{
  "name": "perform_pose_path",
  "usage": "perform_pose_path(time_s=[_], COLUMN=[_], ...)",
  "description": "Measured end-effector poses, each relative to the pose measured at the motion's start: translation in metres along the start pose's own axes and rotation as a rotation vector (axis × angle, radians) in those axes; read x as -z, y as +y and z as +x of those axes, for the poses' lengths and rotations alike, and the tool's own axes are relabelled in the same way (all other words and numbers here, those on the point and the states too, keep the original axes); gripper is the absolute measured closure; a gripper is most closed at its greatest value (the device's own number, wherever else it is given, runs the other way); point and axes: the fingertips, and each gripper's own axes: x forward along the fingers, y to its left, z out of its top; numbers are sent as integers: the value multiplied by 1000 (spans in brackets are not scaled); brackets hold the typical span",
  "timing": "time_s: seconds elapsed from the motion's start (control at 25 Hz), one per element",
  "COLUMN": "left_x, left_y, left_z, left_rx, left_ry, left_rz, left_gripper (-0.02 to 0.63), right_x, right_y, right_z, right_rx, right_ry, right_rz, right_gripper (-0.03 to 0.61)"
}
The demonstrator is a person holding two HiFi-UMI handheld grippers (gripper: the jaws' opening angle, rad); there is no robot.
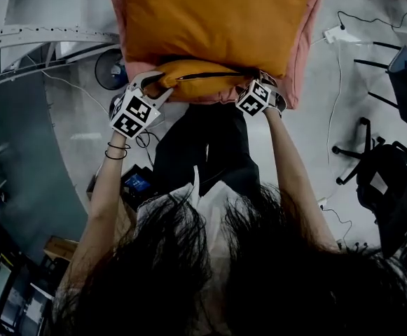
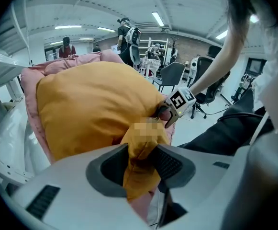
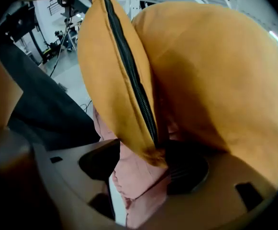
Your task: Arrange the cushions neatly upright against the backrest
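An orange cushion (image 1: pixel 217 19) with a black zip along its near edge lies on a pink cushion (image 1: pixel 305 61) in the head view. My left gripper (image 1: pixel 157 82) is at the orange cushion's near left corner. In the left gripper view that gripper (image 2: pixel 141 159) is shut on a bunched fold of the orange cushion (image 2: pixel 91 109). My right gripper (image 1: pixel 256 79) is at the near right corner. In its own view the right gripper (image 3: pixel 148 164) stands open. The zipped corner of the orange cushion (image 3: pixel 119 80) hangs between the jaws, apart from the left pad. Pink fabric (image 3: pixel 134 181) shows below it.
Black office chairs (image 1: pixel 385 180) stand on the grey floor at the right. A white power strip (image 1: pixel 333 33) and its cables lie near them. A small fan (image 1: pixel 110 68) and a white curved rail (image 1: pixel 21 37) are at the left. People stand far off (image 2: pixel 67 47).
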Motion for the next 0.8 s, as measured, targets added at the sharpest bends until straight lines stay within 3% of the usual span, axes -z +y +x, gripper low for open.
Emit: perform_pose_path(time_s=[0.12,0.2,0.36,0.56,0.8], left_x=[-2,-3,-8,-23,-56], left_y=[2,6,11,6,18], left_z=[4,7,0,-34,-59], left_rx=[-2,1,13,53,70], left_ry=[-12,-15,-8,-61,-173], left_rz=[-26,-54,-82,-120,-192], left_gripper=[442,442,443,453,453], right_x=[0,-3,-10,-12,-18], right_y=[2,2,6,17,-10], right_z=[21,25,7,-58,-137], right_rx=[-30,-65,-134,-205,-145], right_ry=[32,47,52,20,-39], right_rz=[0,43,38,-38,18], right_gripper=[299,388,456,472,474])
